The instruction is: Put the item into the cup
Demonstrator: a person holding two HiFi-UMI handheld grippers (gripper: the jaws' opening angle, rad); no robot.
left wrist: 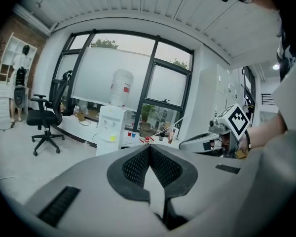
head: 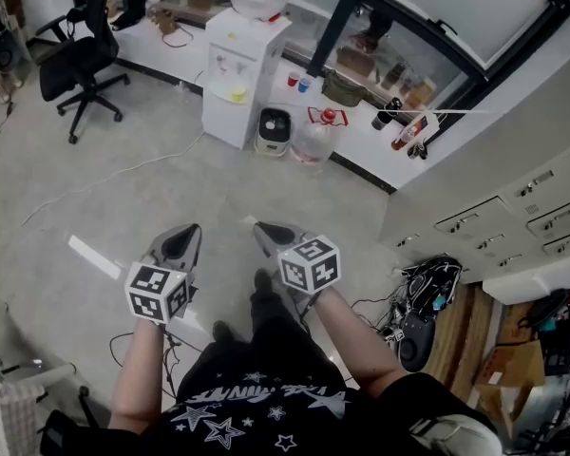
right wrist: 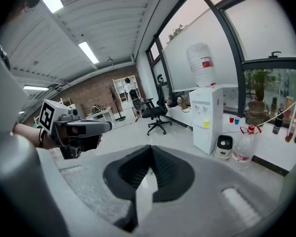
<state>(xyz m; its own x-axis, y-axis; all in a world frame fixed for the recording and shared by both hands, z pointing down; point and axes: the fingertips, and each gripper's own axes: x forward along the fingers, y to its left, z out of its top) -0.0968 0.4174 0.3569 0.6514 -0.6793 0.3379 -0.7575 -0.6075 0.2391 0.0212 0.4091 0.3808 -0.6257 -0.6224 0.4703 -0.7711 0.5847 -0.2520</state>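
I am standing over a grey floor with both grippers held out in front of me. My left gripper (head: 191, 227) is shut with nothing between its jaws, and its black pads meet at the tip (left wrist: 149, 147). My right gripper (head: 259, 226) is shut and empty too (right wrist: 150, 147). Each shows in the other's view: the right gripper (left wrist: 187, 143) and the left gripper (right wrist: 107, 126). A red cup (head: 293, 79) and a blue cup (head: 305, 85) stand on the low window ledge, far from both grippers. I cannot tell which item the task means.
A white water dispenser (head: 242, 74) stands ahead, with a small white bin (head: 274, 131) and a large water jug (head: 313, 142) beside it. A black office chair (head: 81, 65) is at the far left. Drawer cabinets (head: 513, 218) and tangled cables (head: 427, 288) are at the right.
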